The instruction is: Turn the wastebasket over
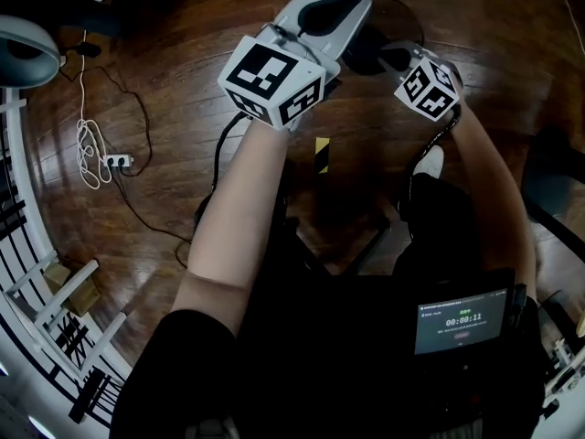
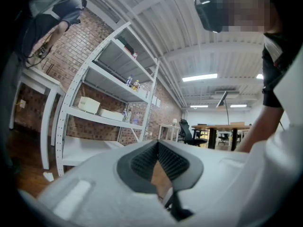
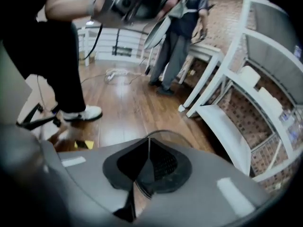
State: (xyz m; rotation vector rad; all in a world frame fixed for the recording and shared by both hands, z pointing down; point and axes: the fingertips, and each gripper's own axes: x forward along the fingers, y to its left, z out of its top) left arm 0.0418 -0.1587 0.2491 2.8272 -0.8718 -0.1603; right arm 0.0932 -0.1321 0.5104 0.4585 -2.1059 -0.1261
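The wastebasket [image 1: 370,55] is a dark, thin-rimmed basket held up off the wooden floor between my two grippers in the head view. My right gripper [image 1: 395,58] points down and is shut on its rim. In the right gripper view the thin rim [image 3: 182,137] curves away from the closed right gripper [image 3: 149,141]. My left gripper [image 1: 358,12] hangs just left of the basket, pointing level. In the left gripper view the left gripper [image 2: 157,143] is shut, with nothing between its pads and no basket in sight.
A power strip [image 1: 114,161] with a white cable lies on the floor at left, and yellow-black tape [image 1: 322,154] marks the floor. White shelving [image 3: 236,108] stands at right, with another person [image 3: 177,41] beyond it. My shoe [image 1: 428,161] is under the right arm.
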